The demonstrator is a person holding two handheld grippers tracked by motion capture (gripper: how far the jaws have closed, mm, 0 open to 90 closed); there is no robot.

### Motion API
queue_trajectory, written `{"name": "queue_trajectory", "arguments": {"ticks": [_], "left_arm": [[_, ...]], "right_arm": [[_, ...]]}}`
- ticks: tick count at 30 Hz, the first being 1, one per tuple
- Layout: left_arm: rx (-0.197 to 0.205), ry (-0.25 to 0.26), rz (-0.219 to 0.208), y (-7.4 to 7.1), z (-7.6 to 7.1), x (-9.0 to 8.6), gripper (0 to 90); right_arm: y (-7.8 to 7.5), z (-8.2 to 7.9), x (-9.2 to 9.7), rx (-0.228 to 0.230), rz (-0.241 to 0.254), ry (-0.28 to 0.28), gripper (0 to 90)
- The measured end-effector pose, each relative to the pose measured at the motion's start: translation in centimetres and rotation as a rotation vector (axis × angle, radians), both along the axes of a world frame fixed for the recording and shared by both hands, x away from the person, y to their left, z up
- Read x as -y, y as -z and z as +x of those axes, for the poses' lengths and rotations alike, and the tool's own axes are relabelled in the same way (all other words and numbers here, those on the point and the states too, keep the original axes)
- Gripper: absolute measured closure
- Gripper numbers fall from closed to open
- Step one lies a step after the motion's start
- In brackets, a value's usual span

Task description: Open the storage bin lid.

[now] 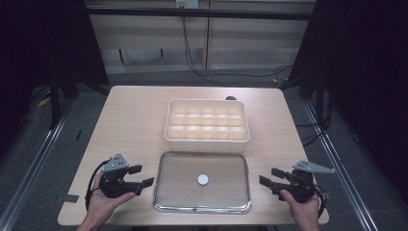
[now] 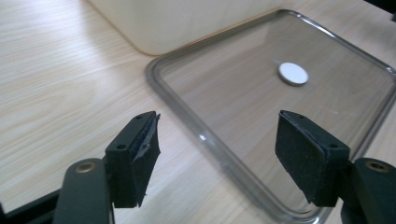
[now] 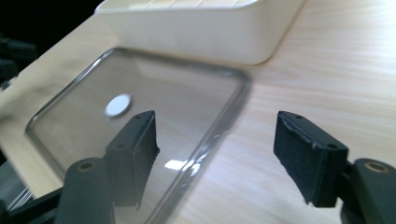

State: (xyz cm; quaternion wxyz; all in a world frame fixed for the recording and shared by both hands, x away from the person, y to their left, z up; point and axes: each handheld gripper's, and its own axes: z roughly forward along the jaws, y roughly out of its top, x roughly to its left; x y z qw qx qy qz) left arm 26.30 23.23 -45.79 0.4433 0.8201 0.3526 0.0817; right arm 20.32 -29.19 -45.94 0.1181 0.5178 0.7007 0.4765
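Note:
A clear rectangular lid [image 1: 202,209] with a white round knob [image 1: 203,180] at its middle lies flat on the wooden table, in front of a cream compartment box [image 1: 207,139]. My left gripper [image 1: 146,175] is held just off the lid's left edge, jaws open and nothing between them. In the left gripper view the gripper [image 2: 217,135] frames the lid's rim [image 2: 177,105], with the knob [image 2: 293,73] beyond. My right gripper [image 1: 267,176] sits off the lid's right edge, also open and empty. In the right gripper view the gripper [image 3: 215,130] hovers above the lid's rim [image 3: 233,100] and the knob [image 3: 118,105].
The box's compartments look empty from above. Bare tabletop [image 1: 134,115] lies to the left and right of the box and lid. Dark floor, metal rails and cables surround the table. The box wall [image 2: 187,23] [image 3: 210,35] stands close behind the lid.

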Motion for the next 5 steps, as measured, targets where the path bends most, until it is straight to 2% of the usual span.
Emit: {"name": "queue_trajectory", "arguments": {"ticks": [2,3,5], "left_arm": [[-0.002,-0.038,-0.023,0.2,0.2,-0.6,29.9],[0.0,-0.058,-0.016,0.2,0.3,-0.9,29.7],[-0.026,-0.074,-0.047,0.4,0.7,-1.4,29.6]], "right_arm": [[-0.2,-0.2,0.8,0.014,0.015,0.029,28.5],[-0.2,-0.2,1.1,0.011,0.026,0.027,28.5],[-0.1,-0.2,1.4,0.019,0.024,0.047,27.5]]}}
